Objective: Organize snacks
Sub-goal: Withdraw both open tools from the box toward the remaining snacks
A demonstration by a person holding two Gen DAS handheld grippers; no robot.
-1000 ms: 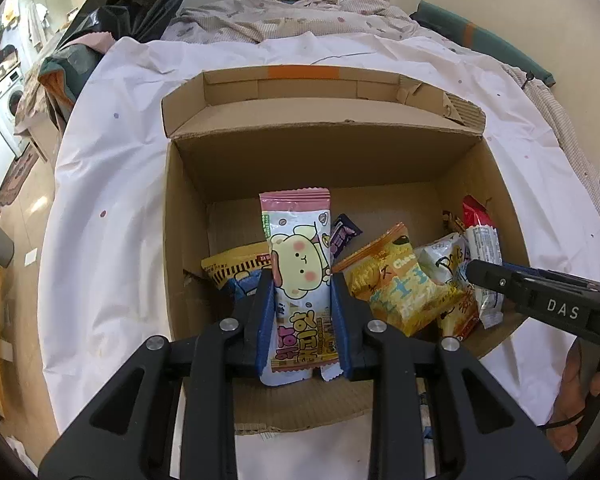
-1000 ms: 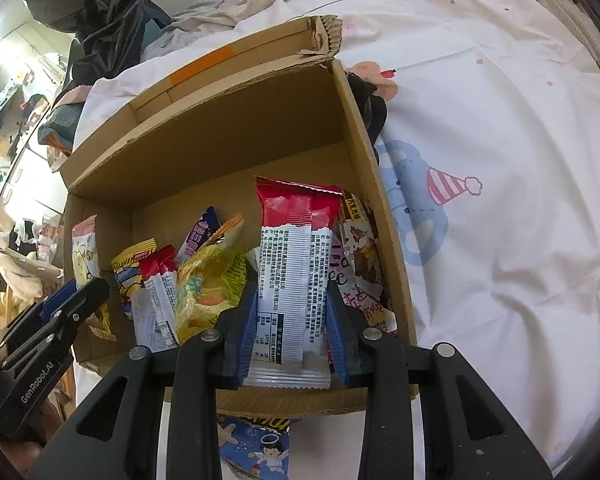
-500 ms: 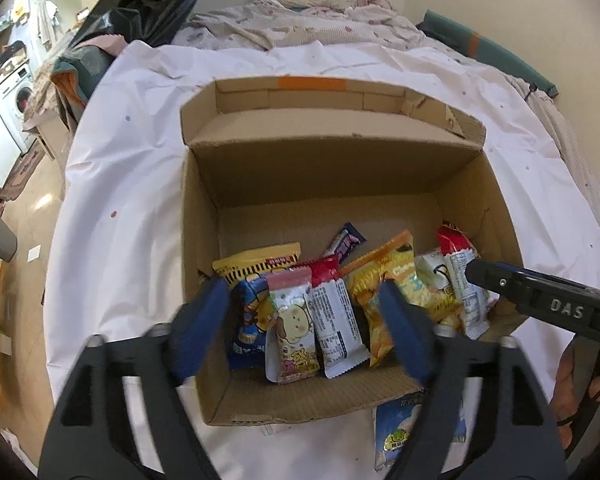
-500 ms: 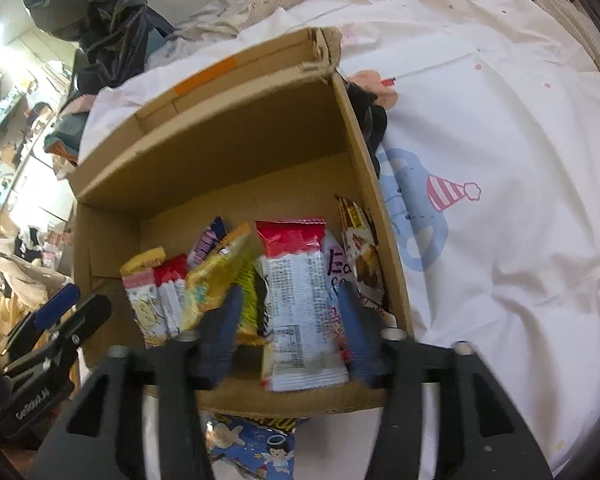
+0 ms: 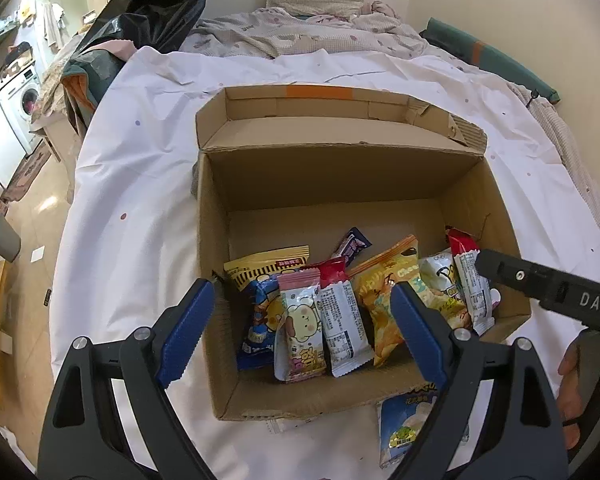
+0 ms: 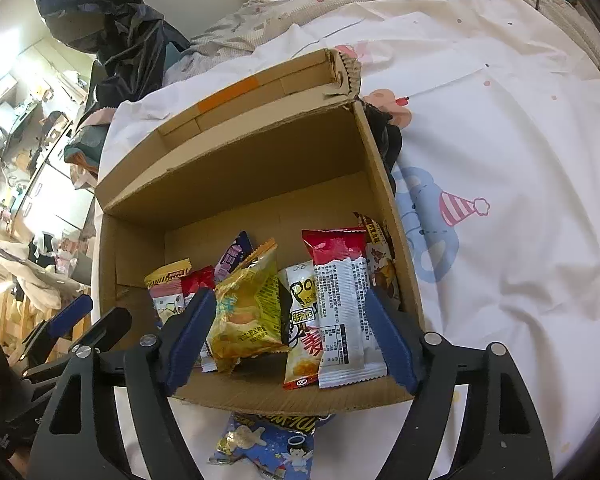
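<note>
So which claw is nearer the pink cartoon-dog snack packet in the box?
Left. The left claw hangs open right over the pink packet, which lies loose between its fingers. The right claw is open over the box's other side, by the red-and-silver packet.

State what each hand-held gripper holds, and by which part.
Nothing. The left hand-held gripper and right hand-held gripper have just opened; the snack packets stand free in the cardboard box.
</note>
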